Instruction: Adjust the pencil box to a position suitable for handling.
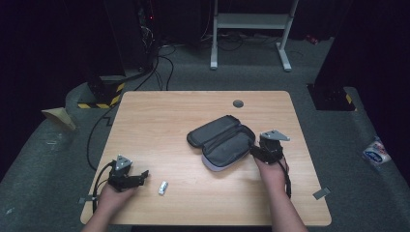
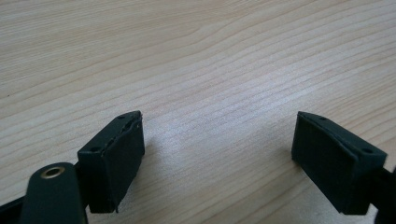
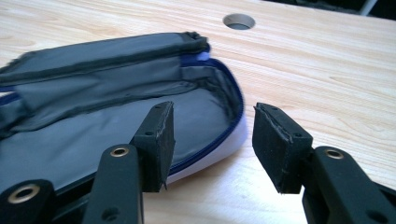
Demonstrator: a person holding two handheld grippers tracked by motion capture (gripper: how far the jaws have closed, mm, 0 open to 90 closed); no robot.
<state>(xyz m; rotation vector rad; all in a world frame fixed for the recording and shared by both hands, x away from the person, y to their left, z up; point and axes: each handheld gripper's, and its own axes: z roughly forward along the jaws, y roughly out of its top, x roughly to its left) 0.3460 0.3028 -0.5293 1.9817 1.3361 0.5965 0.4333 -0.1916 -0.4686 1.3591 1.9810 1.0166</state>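
Nearest the person, on the counter, the left tool rests low over bare wood with its jaws spread wide and nothing between them. Just to its right lies a small white stick, apart from both tools; it looks like a little flash drive or cap, though it is too small to tell. It should be light, hard and a bit slick, so a pinch across its short sides would hold it best.

Farther in, at the right, the right tool sits at the near right corner of the case. From the right gripper view its jaws are parted and released: the left pad hangs over the case's inner lining, the right pad over bare wood, and the zipped rim runs between them without being pressed.

That case lies unzipped and folded open near the middle of the counter, slightly right, its lid flopped back toward the far left. It is soft grey fabric, light, and will likely sag or fold if lifted by one flap. My judgement is that the firmest hold is on the rim with the blue zip, where the stitched seam gives some stiffness; the thin lining would slide and bunch.

Beyond it, a round cable hole marks the far edge.
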